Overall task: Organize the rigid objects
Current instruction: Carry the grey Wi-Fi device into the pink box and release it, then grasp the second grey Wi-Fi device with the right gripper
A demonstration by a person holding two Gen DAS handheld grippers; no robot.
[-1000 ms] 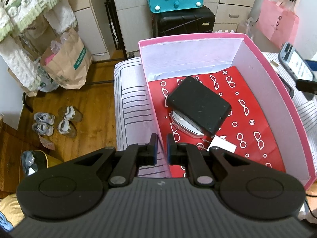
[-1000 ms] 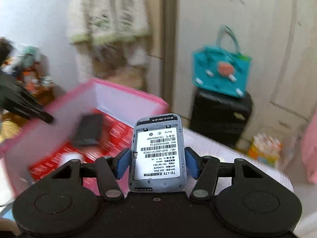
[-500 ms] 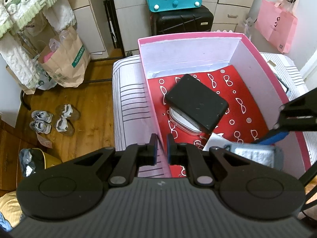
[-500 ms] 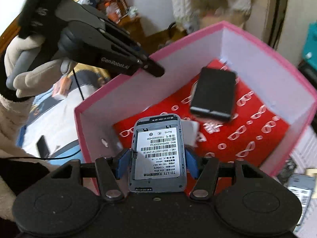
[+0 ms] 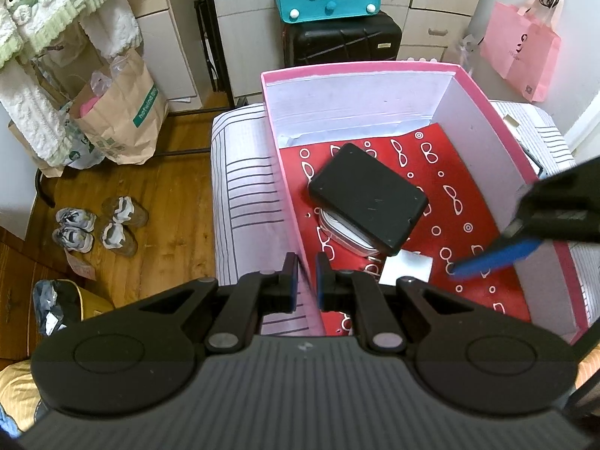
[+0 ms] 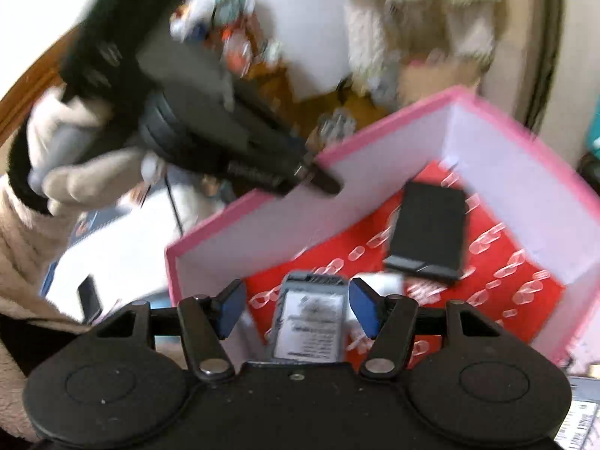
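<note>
**Grey Device Released Over Pink Box**

The right gripper stood over the near corner of the pink cardboard box with white inner walls. Its jaws were opening: the blue pads stood clear on either side of the flat grey device with a white printed label, which lay between them, no longer pinched. The picture was blurred, so whether the device had reached the red liner patterned with white spectacles could not be told.

In the left wrist view, the left gripper was clenched on the box's thin pink side wall, one finger outside and one inside. A gloved hand carried it.

Inside the box, a black rectangular case lay toward the centre, resting partly on a white rounded case at its 7 o'clock. A small white card lay at the black case's 5 o'clock. One blue finger of the right gripper reached in from 3 o'clock.

The box sat on a white striped bedcover.
</note>
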